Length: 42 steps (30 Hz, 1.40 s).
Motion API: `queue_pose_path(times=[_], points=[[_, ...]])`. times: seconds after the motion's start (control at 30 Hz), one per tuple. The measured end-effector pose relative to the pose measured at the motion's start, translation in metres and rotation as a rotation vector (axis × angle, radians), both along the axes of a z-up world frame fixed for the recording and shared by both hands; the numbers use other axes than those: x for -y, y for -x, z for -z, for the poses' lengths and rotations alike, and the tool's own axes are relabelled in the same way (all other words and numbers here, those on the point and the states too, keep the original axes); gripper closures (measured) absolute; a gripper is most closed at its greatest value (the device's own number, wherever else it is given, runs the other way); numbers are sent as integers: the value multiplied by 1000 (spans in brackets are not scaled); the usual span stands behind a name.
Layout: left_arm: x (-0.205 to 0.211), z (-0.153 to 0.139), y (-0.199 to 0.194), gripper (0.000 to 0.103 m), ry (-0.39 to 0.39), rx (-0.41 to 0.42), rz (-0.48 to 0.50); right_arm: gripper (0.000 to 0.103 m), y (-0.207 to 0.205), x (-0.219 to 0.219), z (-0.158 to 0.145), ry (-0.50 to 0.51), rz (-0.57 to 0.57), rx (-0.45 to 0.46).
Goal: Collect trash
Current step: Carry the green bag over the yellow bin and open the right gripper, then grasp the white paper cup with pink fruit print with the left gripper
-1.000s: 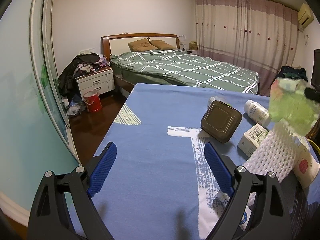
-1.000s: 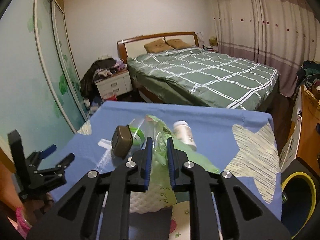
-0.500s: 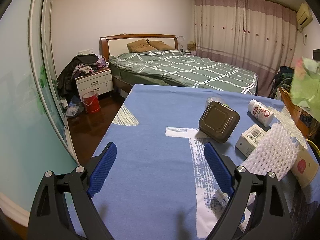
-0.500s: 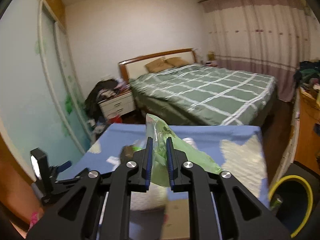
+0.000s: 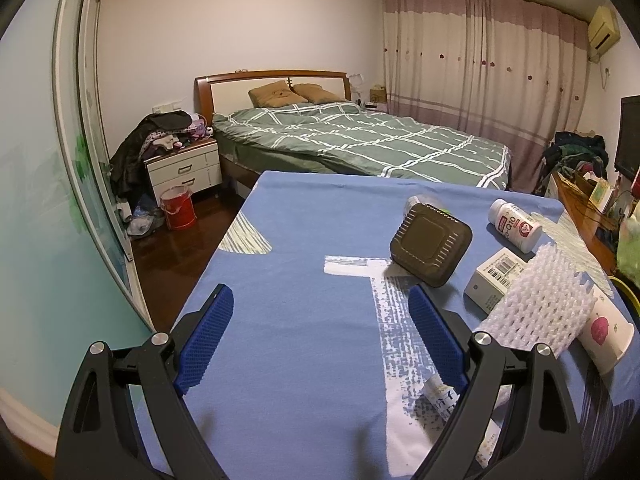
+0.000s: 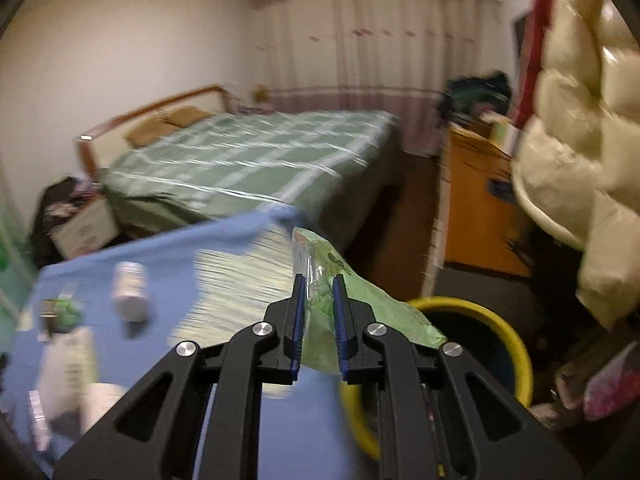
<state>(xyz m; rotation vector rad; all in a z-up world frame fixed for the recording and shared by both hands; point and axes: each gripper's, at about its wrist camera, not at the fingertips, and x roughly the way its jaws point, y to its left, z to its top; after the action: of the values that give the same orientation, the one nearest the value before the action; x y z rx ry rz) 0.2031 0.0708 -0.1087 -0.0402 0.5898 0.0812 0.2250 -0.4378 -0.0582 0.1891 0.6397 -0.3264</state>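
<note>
Carrying a green bag (image 6: 340, 280) clamped in the right tongs (image 6: 316, 312), apparently toward the yellow bin (image 6: 516, 344); left tongs (image 5: 320, 336) gape empty; bottle (image 5: 516, 226), box (image 5: 496, 280), foam net (image 5: 540, 300) remain on the tabletop (image 5: 312, 248).

A matt blue cloth (image 5: 304, 264) is spread over the bench; white foam netting (image 5: 538, 304) looks rough, the green plastic wrapper (image 6: 352, 300) glossy.

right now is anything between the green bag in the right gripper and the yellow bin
Nothing visible. The right gripper is shut on the green bag, and the yellow bin stands open just beyond the table edge.
</note>
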Motion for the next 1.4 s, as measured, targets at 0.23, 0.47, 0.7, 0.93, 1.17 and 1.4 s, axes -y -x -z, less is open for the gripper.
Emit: queue_pose_path(times=[0.23,0.47,0.7,0.93,1.17,1.4], points=[[0,1,-1,15,-4,-8,-3,77,-14,45,40,-22,128,-91],[0,1,-1,15,-2,-6,0,66,9,45,42,-48,155,-47],[4,-3,0,15,40,0,47,66,36,33,44,-9,206,33],[34,-17,12,15,49,13,169,65,36,27,44,-4,202,18],[91,-30,27,15,48,-21,368,61,35,23,45,6,186,15],[159,-30,37,15,93,-109,542,59,34,24,45,-8,179,13]])
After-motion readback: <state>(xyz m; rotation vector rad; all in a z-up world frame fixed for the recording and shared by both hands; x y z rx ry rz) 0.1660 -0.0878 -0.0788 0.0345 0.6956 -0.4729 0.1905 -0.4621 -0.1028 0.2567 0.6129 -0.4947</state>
